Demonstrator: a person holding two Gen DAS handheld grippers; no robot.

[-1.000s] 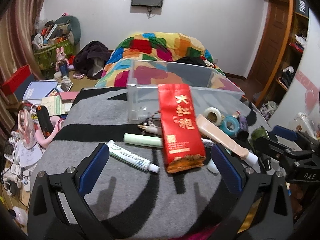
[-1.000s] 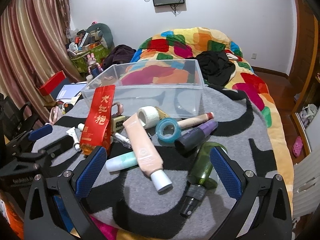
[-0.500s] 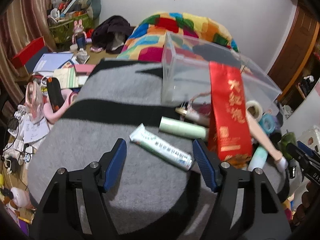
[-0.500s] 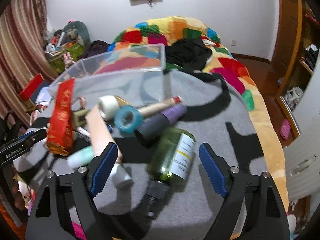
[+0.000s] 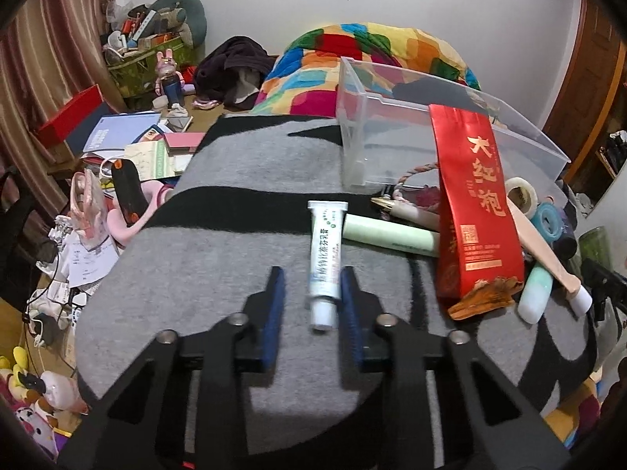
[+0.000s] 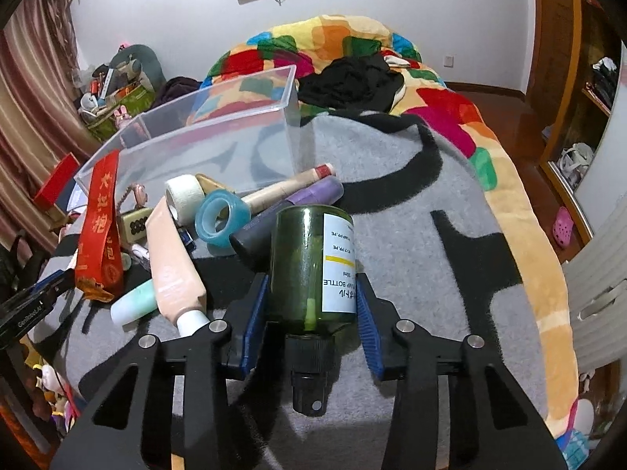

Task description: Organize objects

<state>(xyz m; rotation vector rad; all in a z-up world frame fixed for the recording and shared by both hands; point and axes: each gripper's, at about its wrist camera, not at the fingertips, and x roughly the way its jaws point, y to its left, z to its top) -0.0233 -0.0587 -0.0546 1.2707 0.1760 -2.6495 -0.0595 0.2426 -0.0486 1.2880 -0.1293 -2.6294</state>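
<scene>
A white ointment tube (image 5: pixel 324 262) lies on the grey blanket, its cap end between the blue pads of my left gripper (image 5: pixel 311 290). The right pad touches it; a gap remains on the left. My right gripper (image 6: pixel 311 309) is shut on a green pump bottle (image 6: pixel 313 270), pads against both its sides, pump head toward me. A clear plastic bin (image 5: pixel 431 137) stands behind the clutter and also shows in the right wrist view (image 6: pixel 203 149).
A red tea packet (image 5: pixel 474 211), pale green tube (image 5: pixel 392 235), pink tube (image 6: pixel 172 262), blue tape ring (image 6: pixel 221 221), white tape roll (image 6: pixel 184 196) and purple bottle (image 6: pixel 290 211) lie in front of the bin. Cluttered floor lies left of the bed.
Both grippers moved forward and narrowed. The left now straddles the white tube, which has turned lengthwise; the right has closed onto the green bottle.
</scene>
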